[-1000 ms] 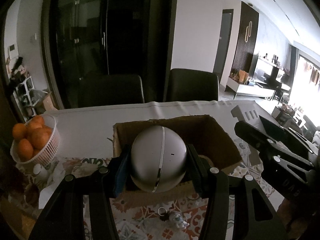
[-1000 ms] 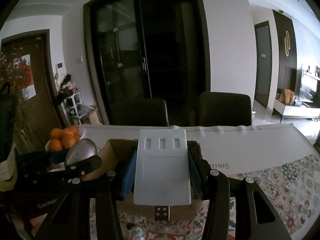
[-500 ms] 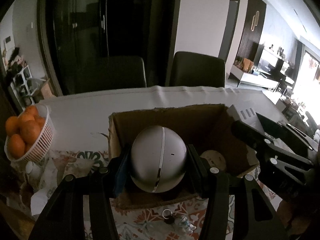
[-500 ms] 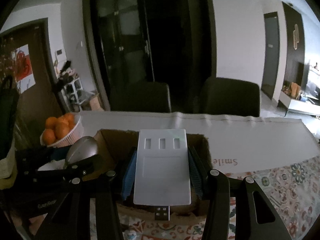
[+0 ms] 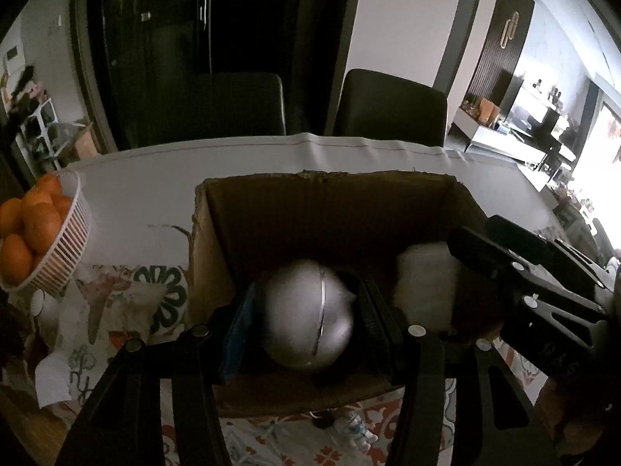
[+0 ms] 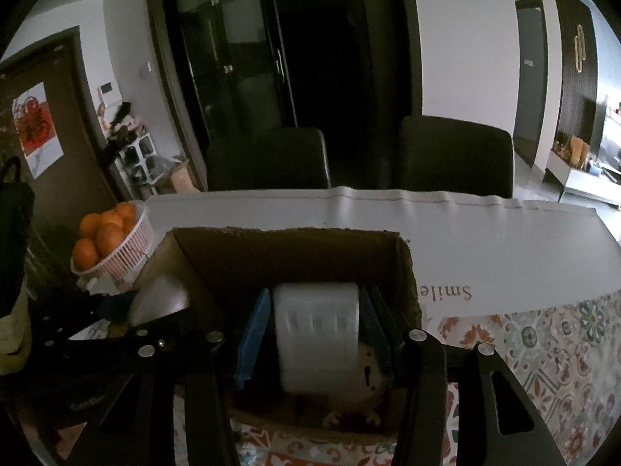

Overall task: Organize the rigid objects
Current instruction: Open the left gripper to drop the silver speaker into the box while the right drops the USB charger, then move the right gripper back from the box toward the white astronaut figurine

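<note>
Cardboard box [image 5: 330, 209] under both grippers. L gripper [image 5: 306, 318] jaws just widened – silver ball [image 5: 308, 316] blurred, dropping in. R gripper [image 6: 316, 334] jaws likewise – white adapter [image 6: 316, 330] falling. Keys [image 5: 341, 425] outside box – left.

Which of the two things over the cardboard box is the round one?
The silver one, ball-shaped with a thin bright band around it, at the near left of the cardboard box. The white one has a squarer outline.
</note>
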Tool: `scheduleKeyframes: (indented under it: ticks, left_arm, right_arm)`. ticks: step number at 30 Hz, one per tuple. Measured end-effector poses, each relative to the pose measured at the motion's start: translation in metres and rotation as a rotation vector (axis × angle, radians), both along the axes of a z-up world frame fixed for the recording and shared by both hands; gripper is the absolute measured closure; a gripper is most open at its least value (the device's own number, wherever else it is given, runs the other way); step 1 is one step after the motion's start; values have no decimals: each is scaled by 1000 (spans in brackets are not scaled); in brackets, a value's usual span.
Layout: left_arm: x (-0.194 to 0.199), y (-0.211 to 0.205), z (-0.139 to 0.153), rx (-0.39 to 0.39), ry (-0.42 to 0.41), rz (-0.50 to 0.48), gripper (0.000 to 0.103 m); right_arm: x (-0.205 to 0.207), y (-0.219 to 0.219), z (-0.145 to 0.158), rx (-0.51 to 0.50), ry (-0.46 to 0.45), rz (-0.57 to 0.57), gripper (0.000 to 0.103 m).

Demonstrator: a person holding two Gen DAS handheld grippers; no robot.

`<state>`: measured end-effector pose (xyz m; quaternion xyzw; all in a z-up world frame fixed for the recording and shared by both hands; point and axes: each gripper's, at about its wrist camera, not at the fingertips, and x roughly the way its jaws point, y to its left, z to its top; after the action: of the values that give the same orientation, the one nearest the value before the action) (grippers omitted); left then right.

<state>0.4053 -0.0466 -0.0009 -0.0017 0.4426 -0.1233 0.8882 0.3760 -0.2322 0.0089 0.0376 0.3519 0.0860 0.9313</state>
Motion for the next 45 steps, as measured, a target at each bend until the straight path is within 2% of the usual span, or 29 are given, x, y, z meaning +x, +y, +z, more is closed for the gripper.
scheduleKeyframes:
  ticks: [1, 5, 11, 16, 22, 28, 34, 41, 45]
  left_arm:
    - [0, 0, 1, 3, -2, 4, 44]
    - [-5, -1, 7, 9, -18, 3, 43]
    - [-25, 2, 21, 28, -81, 23, 40]
    - [-45, 10, 31, 34, -137, 77, 37]
    - [-66, 18, 36, 33, -159, 91, 35]
    - [-91, 29, 41, 51, -207, 129, 25]
    - [-110, 40, 37, 59, -222, 165, 17]
    - [-126, 49, 21, 51, -193, 185, 13]
    - [-136, 52, 8, 75, -185, 195, 11]
  right_arm:
    - [0, 0, -1, 3, 8, 1, 50]
    - [-3, 0, -1, 10, 13, -2, 48]
    - [-21, 0, 8, 0, -27, -13, 48]
    - [-36, 3, 17, -4, -55, -14, 45]
    - [-58, 11, 23, -22, -89, -12, 41]
    - [-79, 18, 24, -34, -110, -16, 34]
    - [-93, 27, 22, -37, -119, -6, 31]
    - [-107, 35, 10, -34, -105, 10, 29]
    - [-114, 40, -1, -34, -89, 13, 29]
